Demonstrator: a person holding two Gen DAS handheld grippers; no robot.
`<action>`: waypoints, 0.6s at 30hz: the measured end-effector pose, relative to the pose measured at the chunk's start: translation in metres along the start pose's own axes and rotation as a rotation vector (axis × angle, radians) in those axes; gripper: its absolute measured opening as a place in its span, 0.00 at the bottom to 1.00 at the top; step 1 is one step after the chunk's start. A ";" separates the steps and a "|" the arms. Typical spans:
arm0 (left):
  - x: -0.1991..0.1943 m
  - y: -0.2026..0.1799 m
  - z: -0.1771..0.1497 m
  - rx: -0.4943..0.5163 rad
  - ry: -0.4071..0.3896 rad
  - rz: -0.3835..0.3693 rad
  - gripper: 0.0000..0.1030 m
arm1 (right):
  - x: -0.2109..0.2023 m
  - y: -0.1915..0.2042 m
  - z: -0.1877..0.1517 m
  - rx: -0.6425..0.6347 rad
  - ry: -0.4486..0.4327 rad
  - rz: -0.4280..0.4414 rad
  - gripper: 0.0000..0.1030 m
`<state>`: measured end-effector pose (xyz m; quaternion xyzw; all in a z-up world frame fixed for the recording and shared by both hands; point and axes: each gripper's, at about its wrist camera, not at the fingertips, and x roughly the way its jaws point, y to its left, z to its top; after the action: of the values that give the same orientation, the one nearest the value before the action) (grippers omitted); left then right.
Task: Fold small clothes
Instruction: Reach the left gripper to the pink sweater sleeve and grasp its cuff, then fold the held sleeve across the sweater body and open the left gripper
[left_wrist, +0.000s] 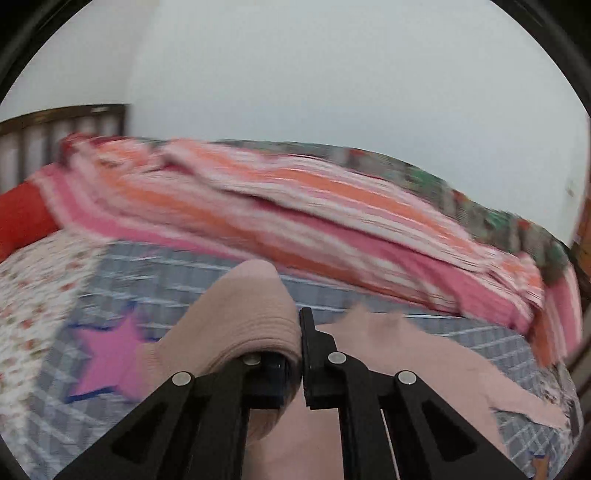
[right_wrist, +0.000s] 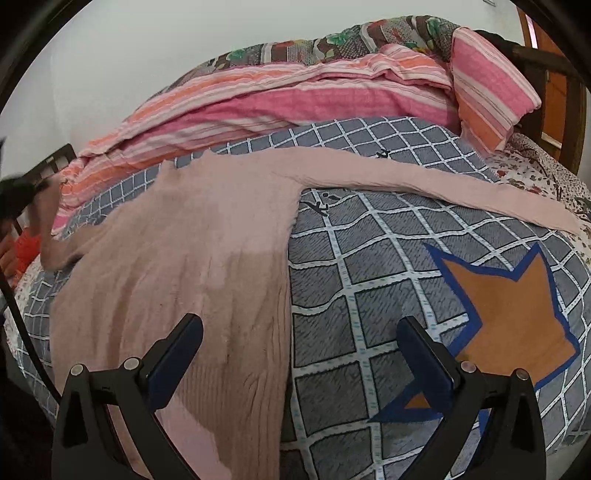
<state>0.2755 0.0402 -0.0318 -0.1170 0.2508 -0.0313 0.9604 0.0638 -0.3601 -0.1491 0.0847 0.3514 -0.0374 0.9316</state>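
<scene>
Folding barely begun: the pale pink ribbed knit sweater lies spread on the grey checked quilt, one sleeve outstretched. The left gripper pinches a sweater edge; the right gripper hovers wide open, empty.

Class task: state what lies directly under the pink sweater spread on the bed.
The pink sweater lies on a grey checked bedcover with star patches. The cover's pattern beneath the sweater is hidden.
</scene>
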 end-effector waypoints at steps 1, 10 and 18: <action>0.010 -0.022 0.000 0.015 0.011 -0.033 0.07 | -0.003 -0.002 0.000 0.005 -0.002 0.003 0.99; 0.069 -0.156 -0.059 0.109 0.209 -0.245 0.07 | -0.015 -0.023 -0.007 0.006 0.009 -0.037 0.99; 0.053 -0.131 -0.077 0.066 0.283 -0.346 0.58 | -0.018 -0.015 -0.001 -0.035 0.002 -0.033 0.99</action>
<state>0.2836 -0.1098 -0.0910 -0.1211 0.3581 -0.2198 0.8993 0.0478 -0.3744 -0.1402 0.0623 0.3542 -0.0466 0.9319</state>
